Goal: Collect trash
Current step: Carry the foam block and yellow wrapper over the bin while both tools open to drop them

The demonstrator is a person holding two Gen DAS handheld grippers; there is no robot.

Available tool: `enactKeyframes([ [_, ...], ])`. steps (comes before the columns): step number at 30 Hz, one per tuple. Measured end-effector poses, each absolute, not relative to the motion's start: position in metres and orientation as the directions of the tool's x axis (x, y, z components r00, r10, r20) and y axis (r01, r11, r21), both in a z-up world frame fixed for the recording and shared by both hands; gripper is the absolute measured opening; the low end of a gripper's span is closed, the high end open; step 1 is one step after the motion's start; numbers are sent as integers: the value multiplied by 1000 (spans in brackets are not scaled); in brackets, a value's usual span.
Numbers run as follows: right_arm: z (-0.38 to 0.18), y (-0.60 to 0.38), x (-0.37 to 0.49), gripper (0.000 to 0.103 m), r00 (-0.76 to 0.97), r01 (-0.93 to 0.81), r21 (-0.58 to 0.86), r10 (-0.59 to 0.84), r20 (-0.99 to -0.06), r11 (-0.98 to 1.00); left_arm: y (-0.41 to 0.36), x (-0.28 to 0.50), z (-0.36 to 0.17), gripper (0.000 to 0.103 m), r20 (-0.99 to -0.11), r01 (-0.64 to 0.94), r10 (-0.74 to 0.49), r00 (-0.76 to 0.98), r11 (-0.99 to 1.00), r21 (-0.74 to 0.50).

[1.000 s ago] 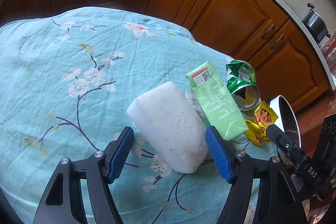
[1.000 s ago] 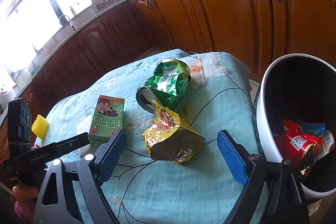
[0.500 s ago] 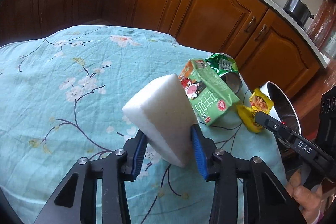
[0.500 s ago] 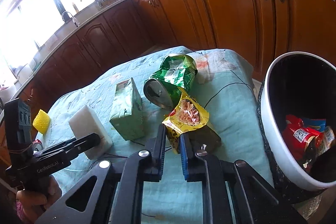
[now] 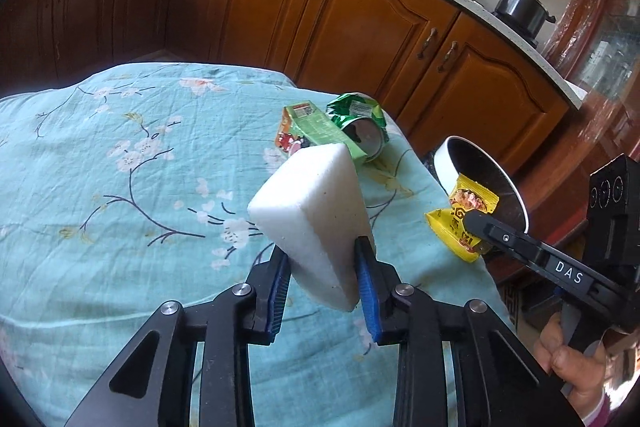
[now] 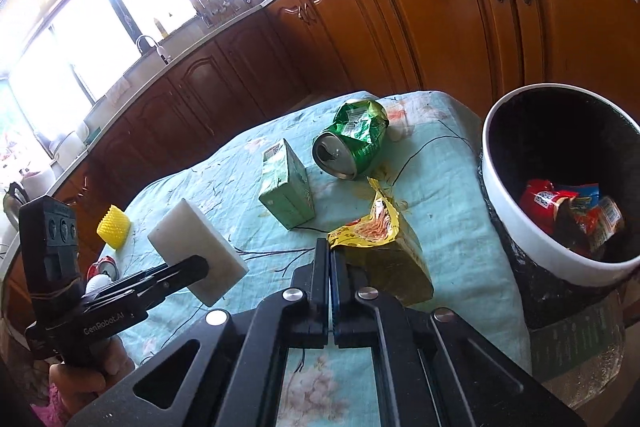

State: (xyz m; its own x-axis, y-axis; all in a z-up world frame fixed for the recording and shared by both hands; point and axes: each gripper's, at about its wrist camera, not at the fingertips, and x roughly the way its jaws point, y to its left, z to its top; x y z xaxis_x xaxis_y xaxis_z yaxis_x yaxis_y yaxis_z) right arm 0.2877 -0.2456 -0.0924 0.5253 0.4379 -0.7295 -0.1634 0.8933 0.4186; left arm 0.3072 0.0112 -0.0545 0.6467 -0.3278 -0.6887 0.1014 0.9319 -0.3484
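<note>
My left gripper points down at a slant, and its jaws have just been closing. The blue pads now press both sides of the white foam block, which I hold clear of the table. My left hand wraps the black handle low at the side. My right gripper also tilts downward, jaws drawn tight together, pinching the edge of the yellow snack wrapper. My right hand grips its handle, fingers curled around it.
</note>
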Motion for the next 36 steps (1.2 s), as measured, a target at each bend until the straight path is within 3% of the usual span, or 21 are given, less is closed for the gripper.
enactKeyframes([
  [36, -56, -360, 251, 0, 646, -18, 401, 317, -694, 916, -110, 333, -23, 30, -672, 361, -438, 597, 895, -263],
])
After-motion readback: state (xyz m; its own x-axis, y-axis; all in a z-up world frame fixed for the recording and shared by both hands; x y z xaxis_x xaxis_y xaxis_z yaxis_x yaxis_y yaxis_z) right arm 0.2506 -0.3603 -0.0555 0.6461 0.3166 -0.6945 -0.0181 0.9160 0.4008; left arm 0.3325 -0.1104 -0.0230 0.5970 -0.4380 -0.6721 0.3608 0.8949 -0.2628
